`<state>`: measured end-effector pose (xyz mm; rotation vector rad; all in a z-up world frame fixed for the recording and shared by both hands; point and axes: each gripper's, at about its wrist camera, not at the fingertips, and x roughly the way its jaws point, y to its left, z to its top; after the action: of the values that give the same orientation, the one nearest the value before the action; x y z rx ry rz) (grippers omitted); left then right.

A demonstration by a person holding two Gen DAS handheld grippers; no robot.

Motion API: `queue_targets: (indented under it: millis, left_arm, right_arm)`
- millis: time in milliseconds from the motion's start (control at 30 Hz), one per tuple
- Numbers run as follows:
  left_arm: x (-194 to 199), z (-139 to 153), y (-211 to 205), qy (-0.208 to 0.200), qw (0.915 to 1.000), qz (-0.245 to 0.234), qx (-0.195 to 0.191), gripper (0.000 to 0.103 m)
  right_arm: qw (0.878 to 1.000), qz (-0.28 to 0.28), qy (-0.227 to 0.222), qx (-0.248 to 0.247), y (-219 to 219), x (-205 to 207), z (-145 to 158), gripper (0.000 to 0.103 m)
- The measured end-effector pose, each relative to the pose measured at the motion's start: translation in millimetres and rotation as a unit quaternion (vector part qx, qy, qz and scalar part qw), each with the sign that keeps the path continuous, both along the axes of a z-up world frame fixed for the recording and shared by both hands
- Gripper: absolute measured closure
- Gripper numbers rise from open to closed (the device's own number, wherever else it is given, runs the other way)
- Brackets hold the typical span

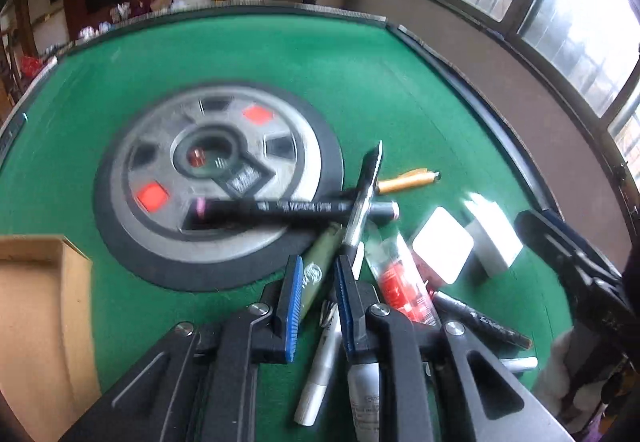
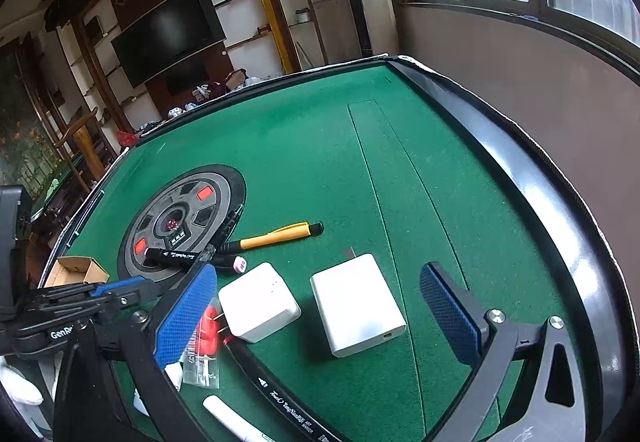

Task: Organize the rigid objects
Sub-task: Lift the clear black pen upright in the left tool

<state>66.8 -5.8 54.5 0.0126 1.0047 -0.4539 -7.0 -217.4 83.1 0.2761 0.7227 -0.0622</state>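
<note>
A heap of pens and markers lies on the green table. My left gripper (image 1: 318,294) hangs low over the heap, its blue-padded jaws a little apart around an olive-green marker (image 1: 316,274) and not closed on it. A black marker (image 1: 280,208), a clear pen (image 1: 366,194), a yellow pen (image 1: 408,182) and a red-labelled packet (image 1: 404,286) lie around it. My right gripper (image 2: 320,306) is open wide over two white chargers (image 2: 258,302) (image 2: 358,308). The yellow pen (image 2: 276,238) and black marker (image 2: 176,256) show beyond them.
An open cardboard box (image 1: 36,306) stands at the left, also in the right wrist view (image 2: 76,270). A round grey dial (image 1: 216,178) sits in the table's middle. The raised black table rim (image 2: 532,210) runs along the right, under the windows.
</note>
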Motion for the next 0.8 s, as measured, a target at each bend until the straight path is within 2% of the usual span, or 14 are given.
queue_targets:
  millis: [67,133,367,400,467,600,800]
  left_arm:
    - [1,11,-3,-0.023,0.9997,-0.006,0.004,0.085]
    - [9,9,-12,-0.011,0.9998,-0.016,0.007,0.082]
    - [28,-16,-58,0.003,0.9981,-0.048,0.038,0.082]
    - [29,-20,-64,0.002,0.9975,-0.049,0.051,0.082]
    - [27,-23,-69,-0.007,0.9963,-0.050,0.070,0.089]
    - [21,-17,-57,-0.006,0.9981,-0.037,0.049,0.093]
    - [1,7,-13,-0.031,0.9995,-0.003,-0.001,0.094]
  right_arm:
    - [1.000,0.002,0.000,0.006,0,-1,1,0.001]
    - [1.000,0.002,-0.001,0.005,1,-1,1,0.002]
    - [1.000,-0.013,0.003,0.015,-7,1,1,0.002]
    - [1.000,-0.013,0.004,0.017,-8,2,0,0.002]
    - [1.000,-0.013,0.008,0.018,-8,3,-1,0.002]
    - [1.000,-0.008,0.013,0.016,-4,5,-2,0.002]
    - [1.000,-0.010,0.015,0.016,-5,6,-4,0.002]
